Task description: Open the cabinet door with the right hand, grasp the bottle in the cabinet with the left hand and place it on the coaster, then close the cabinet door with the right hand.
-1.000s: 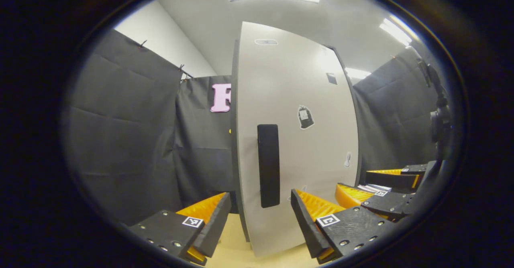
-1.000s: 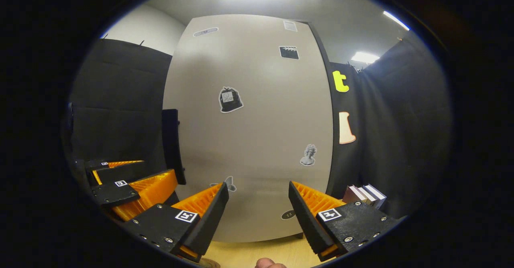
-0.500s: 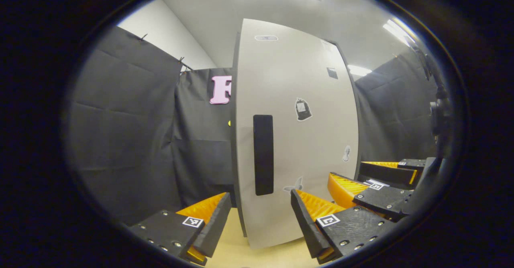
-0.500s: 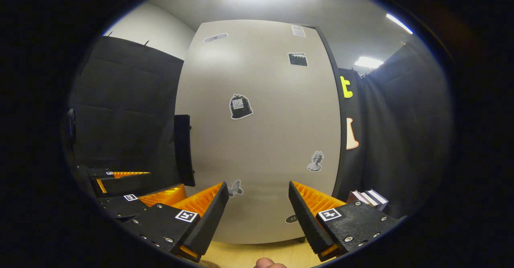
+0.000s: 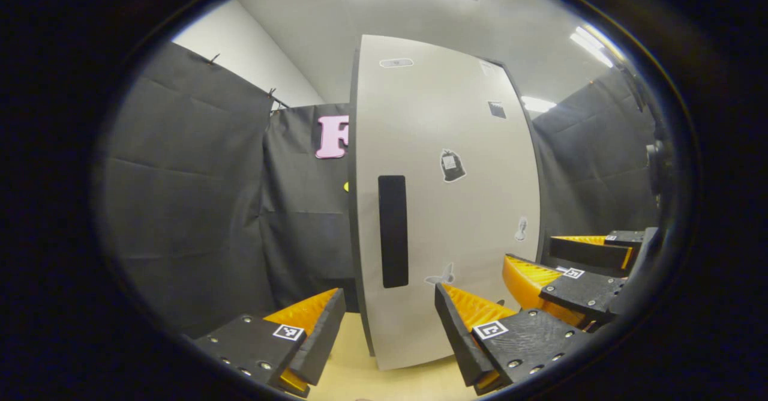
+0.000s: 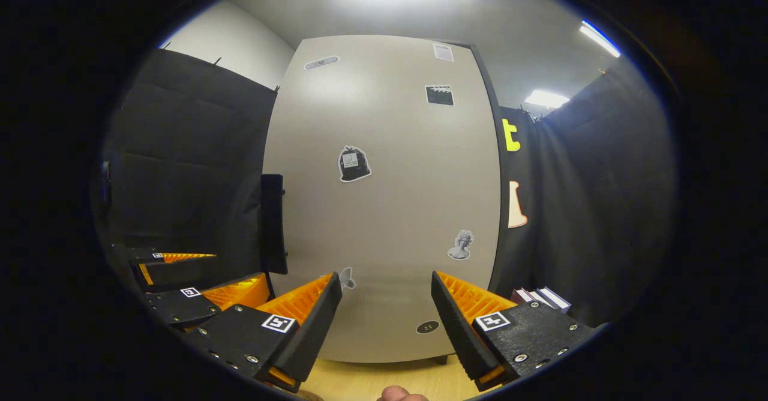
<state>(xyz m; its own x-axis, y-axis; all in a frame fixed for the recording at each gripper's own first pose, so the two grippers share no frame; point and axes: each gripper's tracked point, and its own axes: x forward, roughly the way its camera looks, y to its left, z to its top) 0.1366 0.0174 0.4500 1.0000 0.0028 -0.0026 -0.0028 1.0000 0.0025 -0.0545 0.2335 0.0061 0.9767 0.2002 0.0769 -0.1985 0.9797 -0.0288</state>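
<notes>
Left tool (image 5: 390, 329), right tool (image 6: 381, 320): both spread wide, empty, facing closed cabinet door (image 6: 390, 209).

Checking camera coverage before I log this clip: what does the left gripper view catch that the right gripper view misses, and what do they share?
Left gripper view alone: the black handle face-on, and the right gripper off to its right.

Right gripper view alone: books beside the cabinet's base, a fingertip at the bottom edge, and the left gripper at lower left.

Shared: the closed cabinet door with its stickers, the wooden tabletop, and each gripper's own open fingers in front.
</notes>
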